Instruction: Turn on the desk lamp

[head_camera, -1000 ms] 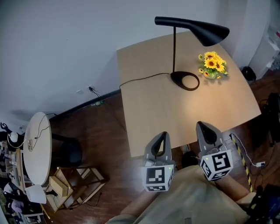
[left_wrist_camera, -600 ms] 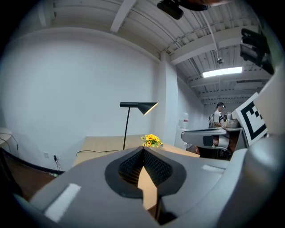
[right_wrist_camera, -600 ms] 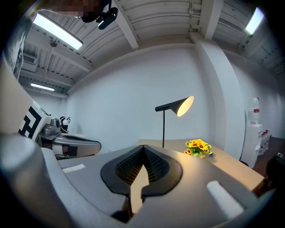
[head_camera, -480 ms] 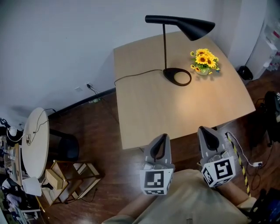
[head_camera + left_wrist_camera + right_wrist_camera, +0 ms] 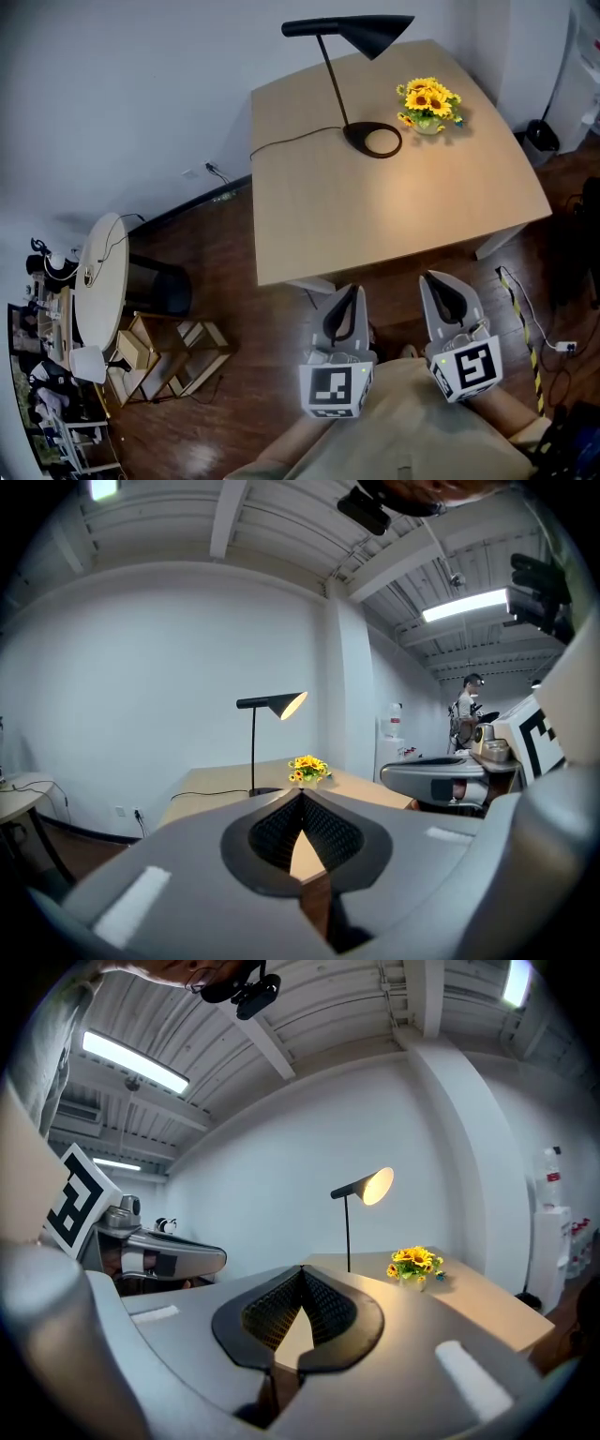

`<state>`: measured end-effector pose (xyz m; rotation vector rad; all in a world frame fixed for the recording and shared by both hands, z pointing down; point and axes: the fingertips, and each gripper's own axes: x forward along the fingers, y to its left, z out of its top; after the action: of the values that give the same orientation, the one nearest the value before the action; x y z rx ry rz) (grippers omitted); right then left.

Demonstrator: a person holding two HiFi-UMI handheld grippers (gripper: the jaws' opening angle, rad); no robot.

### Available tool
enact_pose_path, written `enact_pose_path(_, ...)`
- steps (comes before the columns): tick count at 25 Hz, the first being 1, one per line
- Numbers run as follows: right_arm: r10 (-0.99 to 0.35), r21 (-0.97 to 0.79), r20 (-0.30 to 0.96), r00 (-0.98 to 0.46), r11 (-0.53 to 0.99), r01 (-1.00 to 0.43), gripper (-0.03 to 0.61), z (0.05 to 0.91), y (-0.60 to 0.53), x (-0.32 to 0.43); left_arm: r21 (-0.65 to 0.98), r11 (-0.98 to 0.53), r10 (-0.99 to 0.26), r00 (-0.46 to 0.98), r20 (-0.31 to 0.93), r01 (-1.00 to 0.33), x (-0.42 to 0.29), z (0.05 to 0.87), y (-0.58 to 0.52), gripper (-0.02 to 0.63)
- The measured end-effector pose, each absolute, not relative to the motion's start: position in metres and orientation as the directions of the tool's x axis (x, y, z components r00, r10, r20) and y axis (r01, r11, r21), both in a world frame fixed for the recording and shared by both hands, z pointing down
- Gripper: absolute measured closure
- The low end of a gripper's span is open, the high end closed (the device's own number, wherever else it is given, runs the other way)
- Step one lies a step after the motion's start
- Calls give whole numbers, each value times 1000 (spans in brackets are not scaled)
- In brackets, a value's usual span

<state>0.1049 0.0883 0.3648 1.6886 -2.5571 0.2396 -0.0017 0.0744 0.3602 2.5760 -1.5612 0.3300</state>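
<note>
Hanging short of the table's (image 5: 375, 220) near edge, the left gripper (image 5: 347, 298) and right gripper (image 5: 441, 286) both have their jaws pressed together on nothing. The lamp (image 5: 361, 31) stands by the far edge, well apart from them, and its shade already glows. A switch pressed now would likely darken it. The stem is thin, so a careless push could tip it onto the flowers (image 5: 427, 97) just beside its base, or snag the cord (image 5: 291, 141). Count: one lamp, one cord, one bunch of flowers, two grippers.
</note>
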Motion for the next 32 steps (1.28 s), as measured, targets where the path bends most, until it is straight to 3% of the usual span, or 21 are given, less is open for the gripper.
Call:
enact_pose_path(13, -923, -100, 131, -361, 350, -931, 578, 362, 129, 123, -33, -480, -849, 455, 270, -876, 12, 374, 120, 615)
enact_pose_path(32, -921, -63, 206, -330, 324, -944, 580, 373, 163, 53, 11, -524, -825, 511, 241, -852, -53, 377, 145, 615)
